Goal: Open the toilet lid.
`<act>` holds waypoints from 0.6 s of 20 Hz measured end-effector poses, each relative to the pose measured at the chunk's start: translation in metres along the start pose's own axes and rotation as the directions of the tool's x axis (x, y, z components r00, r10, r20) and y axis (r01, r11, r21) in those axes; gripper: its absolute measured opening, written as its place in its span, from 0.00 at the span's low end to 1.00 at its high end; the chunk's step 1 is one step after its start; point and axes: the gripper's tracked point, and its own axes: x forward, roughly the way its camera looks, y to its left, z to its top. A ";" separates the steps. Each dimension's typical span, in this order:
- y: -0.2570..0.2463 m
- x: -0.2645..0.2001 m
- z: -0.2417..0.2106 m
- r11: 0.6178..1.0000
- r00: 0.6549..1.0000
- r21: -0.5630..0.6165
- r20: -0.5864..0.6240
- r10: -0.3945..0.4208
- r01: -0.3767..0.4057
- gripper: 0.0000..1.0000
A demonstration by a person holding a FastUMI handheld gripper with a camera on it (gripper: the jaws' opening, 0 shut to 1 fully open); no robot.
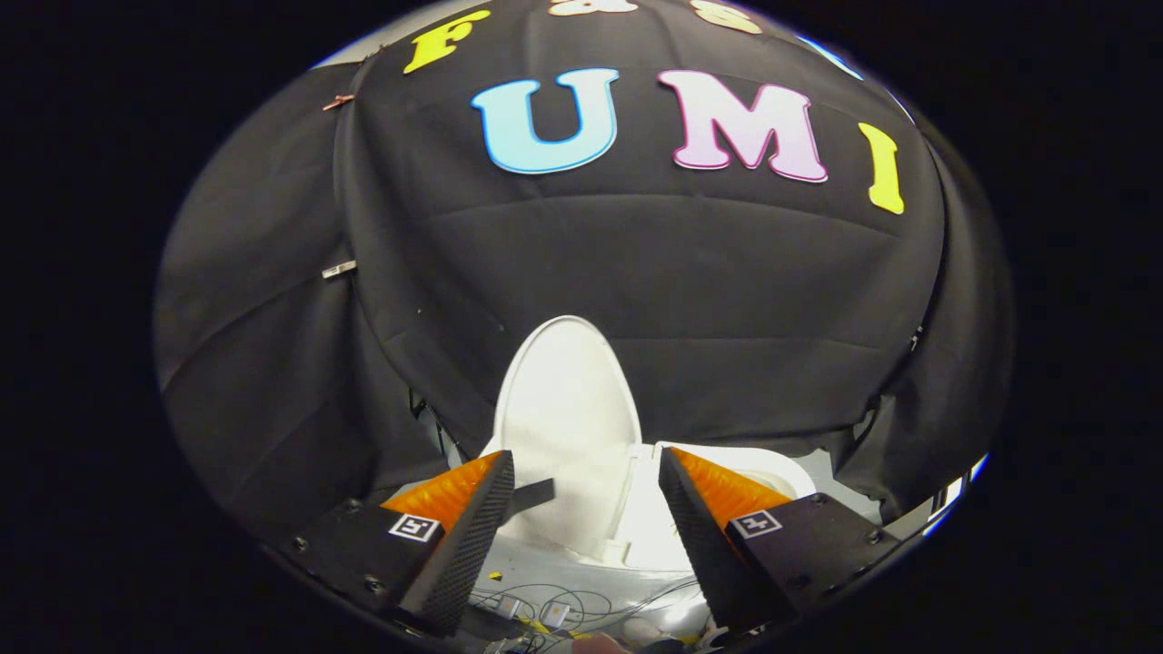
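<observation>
A staged test booth, not a real bathroom — black cloth is draped as walls behind a white toilet, loose wires lie on the floor below, and clips pin the cloth.

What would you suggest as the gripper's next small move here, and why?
Probably ease the gripper straight back. The toilet lid already stands upright against the black cloth wall, beyond the open fingers, which hold nothing, so the lifting looks done.
</observation>
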 end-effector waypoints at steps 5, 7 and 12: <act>-0.080 -0.001 0.007 0.996 1.000 0.086 0.023 0.004 -0.006 1.00; -0.114 0.002 0.006 0.994 0.999 0.106 0.046 0.006 -0.011 1.00; -0.182 0.011 -0.003 0.994 0.989 0.099 0.145 0.036 -0.050 1.00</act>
